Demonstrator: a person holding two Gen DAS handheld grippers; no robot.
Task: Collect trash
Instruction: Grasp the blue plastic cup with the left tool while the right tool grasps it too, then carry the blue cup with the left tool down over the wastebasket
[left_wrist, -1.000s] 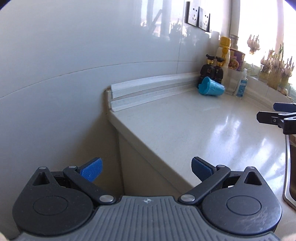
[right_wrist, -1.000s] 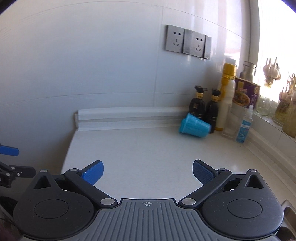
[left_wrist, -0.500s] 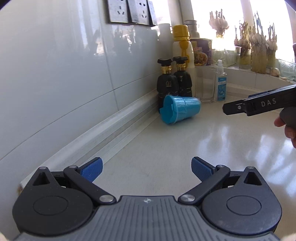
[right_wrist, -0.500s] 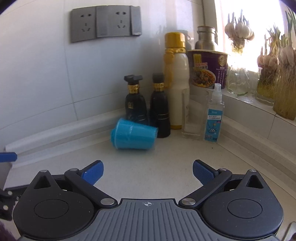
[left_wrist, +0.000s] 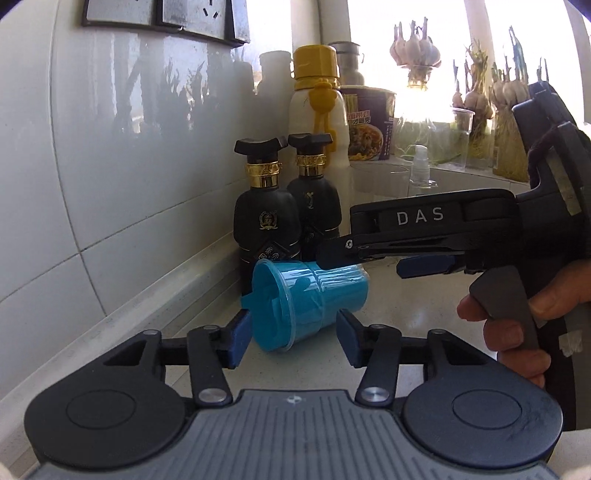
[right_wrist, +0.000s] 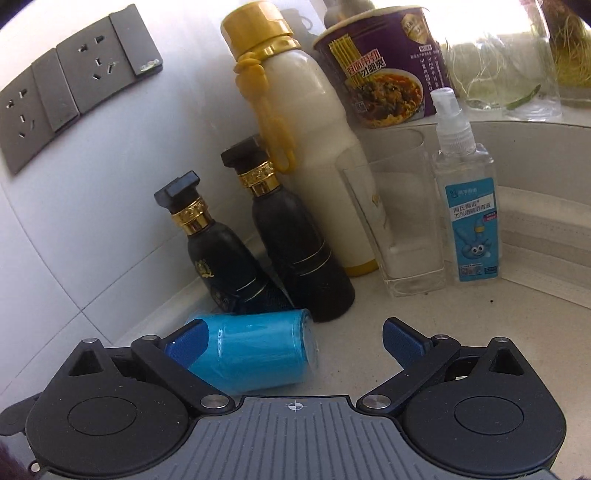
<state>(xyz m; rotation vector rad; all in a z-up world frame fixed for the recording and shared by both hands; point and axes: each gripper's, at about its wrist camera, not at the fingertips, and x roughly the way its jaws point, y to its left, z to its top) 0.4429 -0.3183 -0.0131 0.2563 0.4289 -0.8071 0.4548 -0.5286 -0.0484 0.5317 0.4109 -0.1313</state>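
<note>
A blue plastic cup (left_wrist: 306, 301) lies on its side on the white counter, its mouth toward the left wrist camera. It also shows in the right wrist view (right_wrist: 255, 354). My left gripper (left_wrist: 291, 338) is open, its blue pads on either side of the cup near its rim; I cannot tell if they touch it. My right gripper (right_wrist: 293, 339) is open and sits over the cup from the right, with the cup between its fingers close to the left pad. In the left wrist view the right gripper (left_wrist: 373, 258) reaches in from the right above the cup.
Two black bottles (left_wrist: 267, 218) stand just behind the cup against the tiled wall. A white bottle with a yellow cap (right_wrist: 306, 147), a clear glass (right_wrist: 399, 221), a spray bottle (right_wrist: 469, 206) and a noodle cup (right_wrist: 384, 66) stand further back. Wall sockets (right_wrist: 66, 96) sit above.
Both grippers have moved forward along the counter to the blue cup. The left gripper has narrowed around it. The right gripper has come over the cup from the right.
</note>
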